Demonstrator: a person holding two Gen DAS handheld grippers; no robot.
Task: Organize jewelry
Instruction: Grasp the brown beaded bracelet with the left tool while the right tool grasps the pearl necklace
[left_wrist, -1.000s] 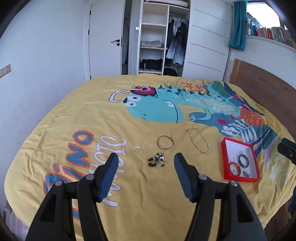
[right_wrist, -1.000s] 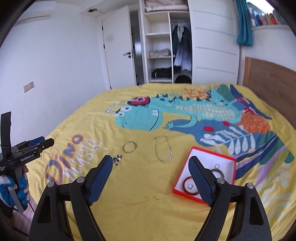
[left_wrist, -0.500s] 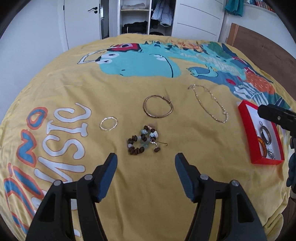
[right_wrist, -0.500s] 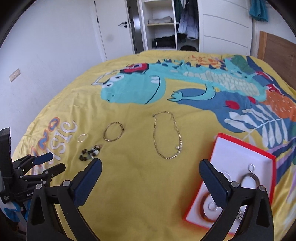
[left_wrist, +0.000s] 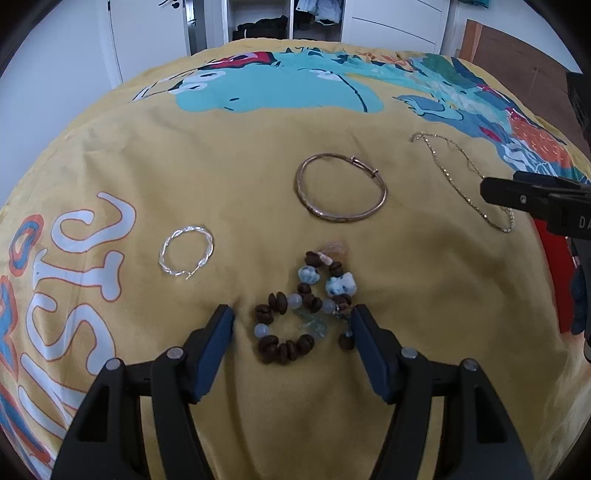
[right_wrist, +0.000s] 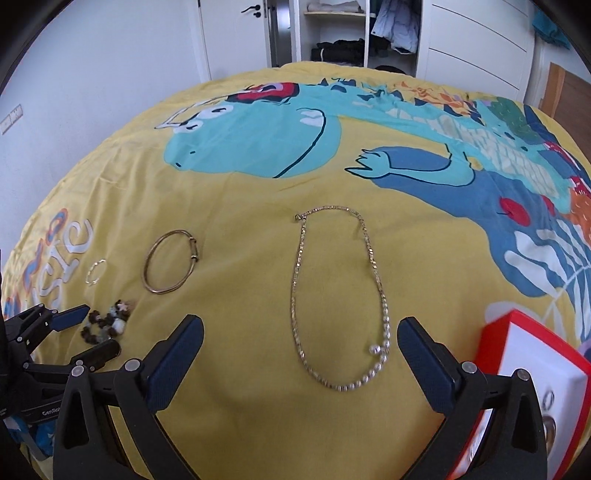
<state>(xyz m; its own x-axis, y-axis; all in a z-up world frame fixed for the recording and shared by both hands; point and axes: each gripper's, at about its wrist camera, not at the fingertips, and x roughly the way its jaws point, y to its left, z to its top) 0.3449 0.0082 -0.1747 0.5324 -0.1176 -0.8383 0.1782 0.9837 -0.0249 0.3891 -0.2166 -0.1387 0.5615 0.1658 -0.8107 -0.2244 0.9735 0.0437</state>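
Observation:
A brown and pale-blue beaded bracelet (left_wrist: 284, 347) lies on the yellow bedcover between the wide-apart jaws of my left gripper (left_wrist: 291, 312), which is open just above it. Beyond it lie a silver twisted hoop (left_wrist: 186, 251) and a gold bangle (left_wrist: 325, 216). A thin gold chain necklace (right_wrist: 295, 288) lies stretched out, its near loop between the jaws of my right gripper (right_wrist: 301, 326), which is open and holds nothing. A red box (right_wrist: 517, 325) with a white lining and rings inside sits at the right. My left gripper (right_wrist: 86, 332) shows at the lower left, astride the beaded bracelet (right_wrist: 107, 325).
The bedcover (right_wrist: 240, 206) carries a large teal dinosaur print and curves down to the bed's edges at left and front. A wooden headboard (left_wrist: 517, 62) is at the far right. White walls, a door and an open wardrobe (right_wrist: 347, 37) stand beyond the bed.
Both grippers have dropped toward the bed and tipped downward. The beads now sit between the left jaws and the necklace's loop between the right jaws. The right jaws have spread wider.

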